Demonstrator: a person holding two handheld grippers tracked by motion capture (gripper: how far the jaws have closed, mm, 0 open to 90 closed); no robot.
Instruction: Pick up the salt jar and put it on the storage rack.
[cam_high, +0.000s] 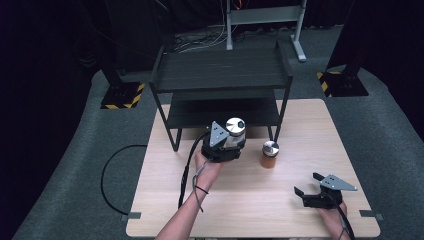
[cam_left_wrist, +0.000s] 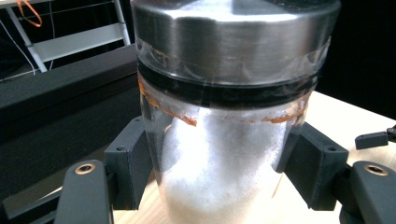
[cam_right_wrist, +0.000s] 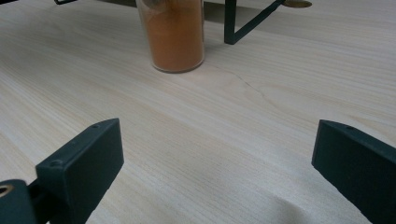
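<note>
1. Leftmost, the left gripper (cam_high: 226, 145), raised in front of the black shelf rack (cam_high: 220, 75), jaws clamped on the glass jar of white powder (cam_high: 235, 131).
2. Seen close in the left gripper view: white-powder jar (cam_left_wrist: 224, 154) squeezed between both pads (cam_left_wrist: 133, 163), steel lid (cam_left_wrist: 233, 32) well above the jaws, an orange smear along the glass just under the lid's black band.
3. Just right of that gripper, standing on the wooden table (cam_high: 300, 130): a smaller jar of orange powder (cam_high: 269, 154) with a steel cap, apart from both tools.
4. Farthest right, the right gripper (cam_high: 307, 186), low near the table's near edge, jaws spread wide, gripping nothing.
5. Straight ahead of those wide jaws in the right gripper view: orange-powder jar (cam_right_wrist: 172, 35), well apart, beside a leg of the rack (cam_right_wrist: 243, 23).
</note>
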